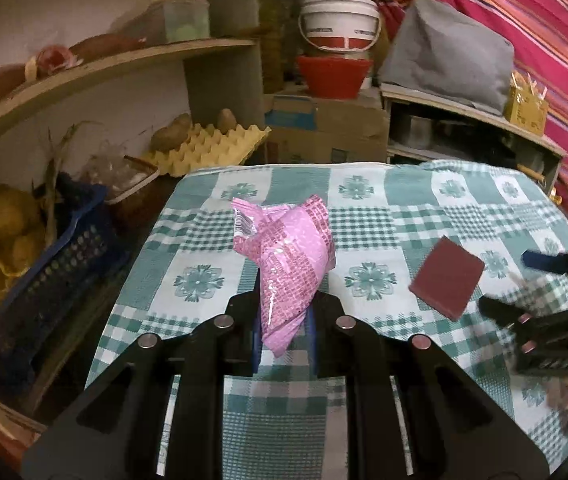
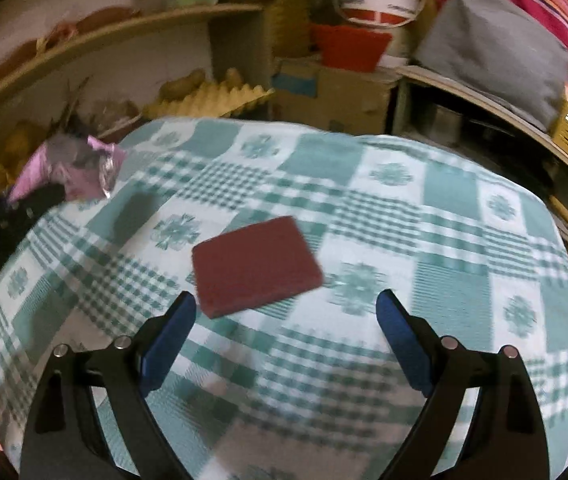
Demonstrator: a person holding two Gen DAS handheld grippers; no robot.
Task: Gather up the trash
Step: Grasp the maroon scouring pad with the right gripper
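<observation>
Left wrist view: your left gripper point(image 1: 284, 320) has its fingers clamped on a crumpled pink wrapper point(image 1: 288, 256), which stands up above the green-checked tablecloth point(image 1: 404, 208). A flat maroon pad point(image 1: 446, 276) lies on the cloth to the right, near your right gripper point(image 1: 524, 280) at the frame's edge.

Right wrist view: your right gripper's blue fingers point(image 2: 167, 344) stand wide apart with nothing between them. The maroon pad lies flat on the cloth just ahead of them. The pink wrapper shows at far left, gripped by the left gripper.
</observation>
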